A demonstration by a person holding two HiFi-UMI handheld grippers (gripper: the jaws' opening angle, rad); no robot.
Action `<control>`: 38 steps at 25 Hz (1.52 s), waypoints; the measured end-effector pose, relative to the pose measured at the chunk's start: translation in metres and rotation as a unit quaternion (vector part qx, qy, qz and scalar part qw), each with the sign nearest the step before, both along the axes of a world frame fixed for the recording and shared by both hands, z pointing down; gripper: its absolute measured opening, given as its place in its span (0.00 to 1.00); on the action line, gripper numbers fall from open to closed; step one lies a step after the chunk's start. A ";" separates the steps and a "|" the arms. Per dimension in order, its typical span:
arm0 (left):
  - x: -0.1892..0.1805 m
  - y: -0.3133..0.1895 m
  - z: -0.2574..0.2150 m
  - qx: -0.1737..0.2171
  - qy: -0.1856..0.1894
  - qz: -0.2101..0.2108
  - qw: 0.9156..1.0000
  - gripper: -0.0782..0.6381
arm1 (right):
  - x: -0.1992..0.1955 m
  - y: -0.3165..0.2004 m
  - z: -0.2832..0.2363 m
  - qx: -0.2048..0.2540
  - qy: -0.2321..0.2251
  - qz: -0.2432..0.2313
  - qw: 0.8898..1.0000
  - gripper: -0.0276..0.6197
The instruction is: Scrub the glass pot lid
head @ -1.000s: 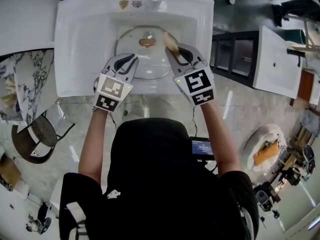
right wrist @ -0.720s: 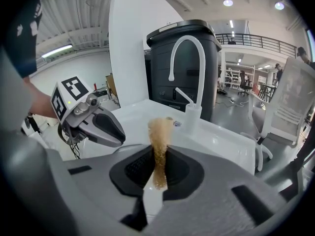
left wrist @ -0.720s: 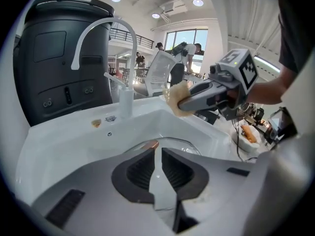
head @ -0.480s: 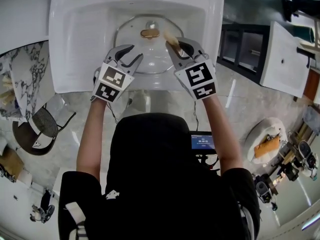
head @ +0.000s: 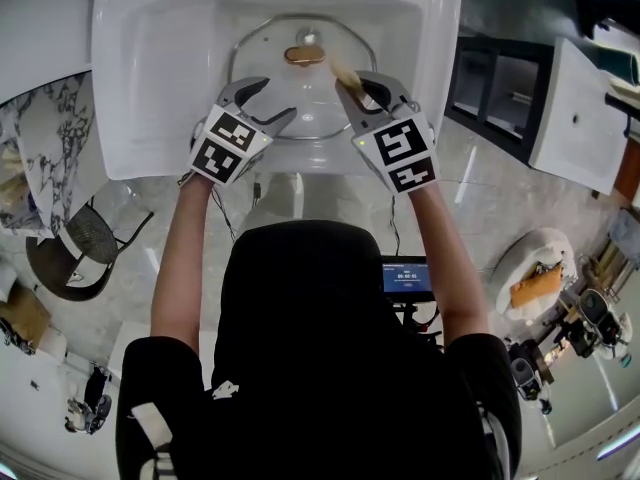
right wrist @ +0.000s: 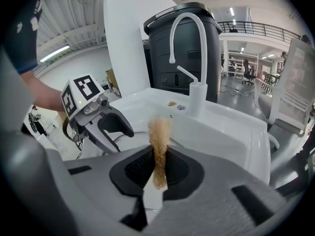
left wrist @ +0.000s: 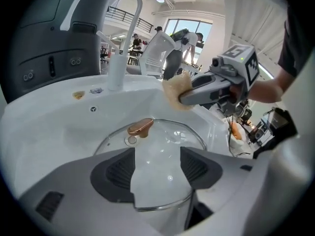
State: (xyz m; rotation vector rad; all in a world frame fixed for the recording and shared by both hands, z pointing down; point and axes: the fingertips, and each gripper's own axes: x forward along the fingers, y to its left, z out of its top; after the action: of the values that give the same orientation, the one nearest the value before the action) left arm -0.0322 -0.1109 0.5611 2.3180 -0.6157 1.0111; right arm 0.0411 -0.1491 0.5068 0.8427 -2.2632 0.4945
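Observation:
The glass pot lid (head: 312, 110) lies in the white sink basin (head: 150, 68), its copper knob (head: 304, 55) toward the faucet. My left gripper (head: 268, 100) hangs over the lid's near left edge. Its jaws have just been opening and stand open, nothing between them. In the left gripper view the lid (left wrist: 162, 146) and knob (left wrist: 140, 127) show between the jaws of the left gripper (left wrist: 157, 168). My right gripper (head: 358, 88) is shut on a tan scrub sponge (head: 343, 71) above the lid's right side. The sponge (right wrist: 158, 141) sticks up from the right gripper's (right wrist: 157, 173) closed pads.
A white curved faucet (left wrist: 118, 58) stands at the back of the basin, with two small items (left wrist: 78, 95) on the ledge beside it. A dark chair (head: 70, 258) stands at the lower left. A white cabinet (head: 580, 118) is to the right.
Both grippers have come down toward the lid in the basin. The left jaws went from shut to wide apart. The right still holds the sponge.

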 end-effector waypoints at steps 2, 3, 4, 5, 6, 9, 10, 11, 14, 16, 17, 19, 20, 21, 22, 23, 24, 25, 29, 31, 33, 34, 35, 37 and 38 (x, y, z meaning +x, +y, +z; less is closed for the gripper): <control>-0.001 -0.002 0.005 -0.003 0.000 -0.011 1.000 0.48 | 0.000 0.002 0.005 -0.006 0.002 -0.002 1.000 0.07; -0.002 -0.003 0.007 -0.004 0.001 -0.017 1.000 0.48 | 0.000 0.004 0.007 -0.008 0.004 -0.003 1.000 0.07; -0.002 -0.003 0.008 -0.005 0.002 -0.020 1.000 0.49 | 0.000 0.005 0.009 -0.010 0.005 -0.003 1.000 0.07; -0.002 -0.004 0.010 -0.006 0.002 -0.022 1.000 0.50 | -0.001 0.006 0.010 -0.012 0.006 -0.004 1.000 0.07; -0.003 -0.004 0.013 -0.007 0.000 -0.022 1.000 0.50 | -0.001 0.007 0.012 -0.014 0.006 -0.005 1.000 0.07; -0.004 -0.002 0.019 -0.017 -0.005 -0.019 1.000 0.51 | -0.001 0.010 0.017 -0.020 0.009 -0.007 1.000 0.07; -0.004 -0.001 0.020 -0.021 -0.007 -0.020 1.000 0.51 | 0.000 0.012 0.019 -0.022 0.010 -0.009 1.000 0.07; -0.004 0.000 0.021 -0.025 -0.007 -0.021 0.999 0.52 | 0.000 0.013 0.020 -0.024 0.012 -0.011 1.000 0.07; -0.006 -0.001 0.023 -0.033 -0.001 -0.032 0.999 0.52 | 0.002 0.013 0.025 -0.028 0.016 -0.015 0.999 0.07; -0.008 0.000 0.024 -0.041 0.004 -0.042 0.998 0.52 | 0.003 0.013 0.026 -0.030 0.017 -0.015 0.999 0.07; -0.008 0.000 0.024 -0.045 0.008 -0.047 0.998 0.52 | 0.004 0.013 0.026 -0.030 0.017 -0.016 0.999 0.07; -0.008 0.001 0.025 -0.053 0.013 -0.054 0.997 0.52 | 0.004 0.013 0.026 -0.032 0.017 -0.016 0.999 0.07; -0.008 0.001 0.025 -0.055 0.014 -0.055 0.997 0.52 | 0.004 0.013 0.026 -0.032 0.018 -0.017 0.999 0.07; -0.009 0.001 0.025 -0.057 0.013 -0.054 0.997 0.52 | 0.004 0.014 0.027 -0.033 0.018 -0.018 0.999 0.07; -0.009 0.000 0.025 -0.060 0.012 -0.052 0.997 0.52 | 0.004 0.014 0.028 -0.033 0.019 -0.020 0.999 0.07; -0.009 0.000 0.025 -0.064 0.011 -0.051 0.997 0.52 | 0.004 0.015 0.029 -0.034 0.020 -0.022 0.999 0.07; -0.009 0.000 0.026 -0.068 0.010 -0.049 0.996 0.52 | 0.003 0.016 0.030 -0.036 0.021 -0.023 0.999 0.07; -0.009 0.000 0.026 -0.073 0.009 -0.047 0.996 0.52 | 0.003 0.017 0.031 -0.037 0.022 -0.025 0.999 0.07; -0.008 -0.001 0.026 -0.082 0.004 -0.040 0.996 0.52 | 0.003 0.020 0.036 -0.042 0.025 -0.033 0.998 0.07; -0.009 0.000 0.027 -0.083 0.002 -0.042 0.996 0.52 | 0.002 0.021 0.039 -0.046 0.025 -0.039 0.998 0.07; -0.009 0.000 0.027 -0.087 -0.002 -0.043 0.995 0.52 | 0.001 0.023 0.041 -0.053 0.024 -0.049 0.997 0.07; -0.009 -0.001 0.028 -0.089 -0.004 -0.041 0.995 0.52 | 0.001 0.024 0.043 -0.058 0.028 -0.055 0.996 0.07; -0.010 -0.001 0.028 -0.092 -0.005 -0.040 0.995 0.52 | 0.002 0.025 0.047 -0.064 0.035 -0.062 0.995 0.07; -0.010 -0.001 0.028 -0.094 -0.007 -0.037 0.995 0.52 | 0.007 0.028 0.054 -0.076 0.059 -0.079 0.992 0.07; -0.010 -0.001 0.028 -0.094 -0.008 -0.037 0.995 0.52 | 0.009 0.029 0.058 -0.081 0.072 -0.089 0.990 0.07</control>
State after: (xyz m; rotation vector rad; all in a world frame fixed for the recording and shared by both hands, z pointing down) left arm -0.0421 -0.1119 0.5886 2.1100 -0.5809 1.0090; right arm 0.0499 -0.1206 0.5648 0.5695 -2.1085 0.5105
